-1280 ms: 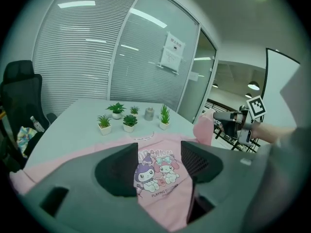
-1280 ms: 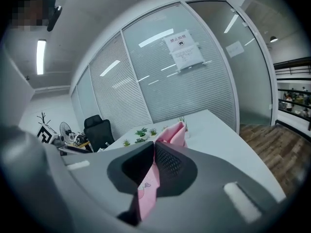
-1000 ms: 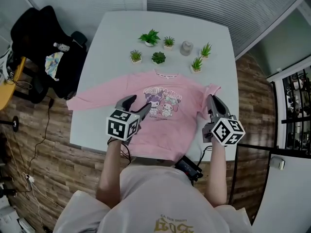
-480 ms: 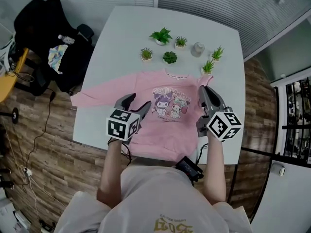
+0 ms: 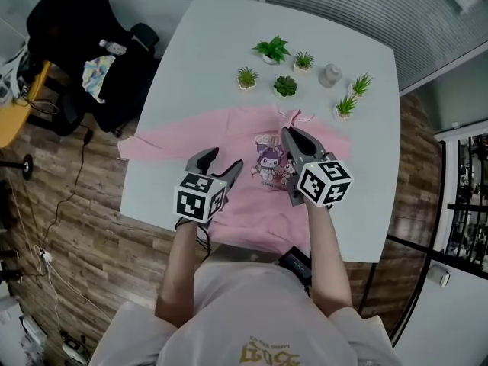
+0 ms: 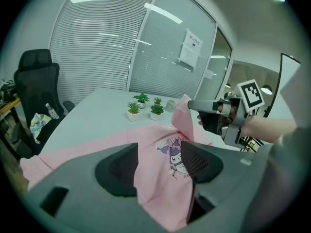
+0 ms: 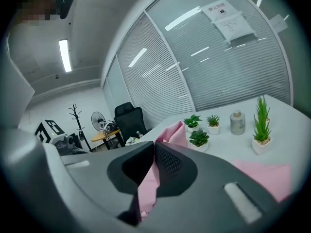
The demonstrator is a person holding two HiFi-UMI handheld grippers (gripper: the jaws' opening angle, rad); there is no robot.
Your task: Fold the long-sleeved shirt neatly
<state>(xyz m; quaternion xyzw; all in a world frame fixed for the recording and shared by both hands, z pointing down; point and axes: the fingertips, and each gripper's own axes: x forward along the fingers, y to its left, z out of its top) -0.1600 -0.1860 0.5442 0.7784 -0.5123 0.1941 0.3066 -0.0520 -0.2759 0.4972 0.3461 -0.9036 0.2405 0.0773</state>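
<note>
Pink and soft-looking, the long-sleeved knit shirt with a cartoon print lies front-up across the near half of the white table, its hem at the edge nearest me. My right gripper is clamped shut on the shirt's right sleeve cuff and holds it raised over the printed chest, near the collar. My left gripper hangs above the shirt's left side, jaws apart and nothing pinched; the cloth shows through the gap below them. The other sleeve is spread flat toward the table's left edge. Small potted plants and a grey jar stand beyond the collar, apart from the shirt. I judge the garment light and limp: it will sag and crease from any single pinch, and it may slide on the smooth top. The best holds are the doubled edges, meaning cuff, shoulder seam and hem, and the sleeve should be laid flat before I let go.
</note>
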